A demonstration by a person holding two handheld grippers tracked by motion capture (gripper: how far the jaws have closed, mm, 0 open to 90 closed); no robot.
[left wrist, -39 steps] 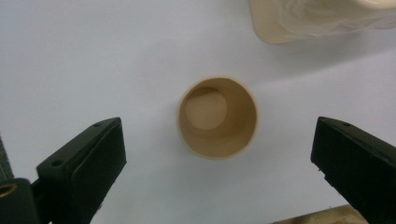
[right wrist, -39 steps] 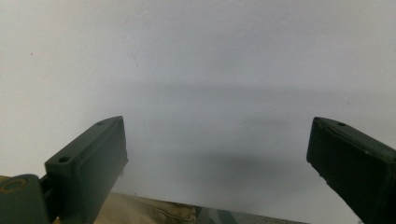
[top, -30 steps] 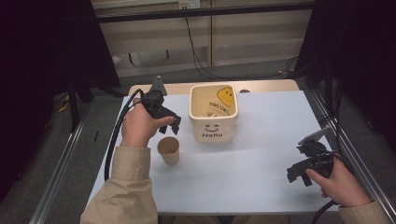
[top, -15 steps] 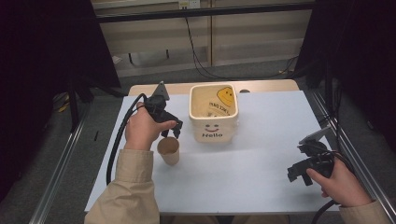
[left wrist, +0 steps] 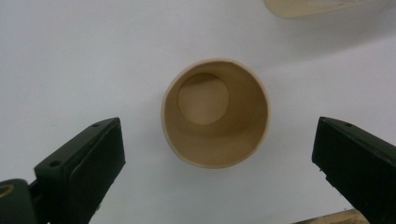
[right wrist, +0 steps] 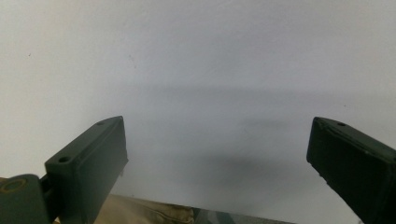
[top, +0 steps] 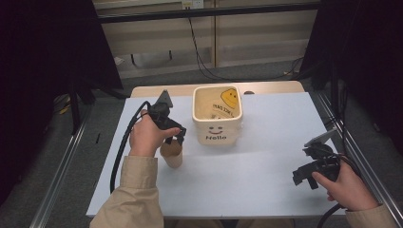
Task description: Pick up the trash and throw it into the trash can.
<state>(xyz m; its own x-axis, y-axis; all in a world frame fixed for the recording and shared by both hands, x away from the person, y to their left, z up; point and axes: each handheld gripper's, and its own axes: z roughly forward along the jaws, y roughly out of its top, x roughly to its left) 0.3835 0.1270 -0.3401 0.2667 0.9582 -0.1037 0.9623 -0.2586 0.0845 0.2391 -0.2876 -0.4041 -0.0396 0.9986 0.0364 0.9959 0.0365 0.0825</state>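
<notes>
The left gripper [left wrist: 212, 154] hangs directly above the paper cup [left wrist: 215, 111], jaws spread wide and holding nothing; the cup stands upright on the white surface [top: 266, 166], its open mouth facing the gripper, its long axis vertical and centred between the jaws; the cream bin [top: 217, 114] sits just beside it at two o'clock; the right gripper [top: 311, 171], also wide open and empty, rests well apart at four o'clock, so the left is plainly nearer.

The cream bin [top: 217, 116] stands close beside the paper cup [top: 172, 153], seemingly apart; elsewhere the table [top: 266, 171] lies open.
</notes>
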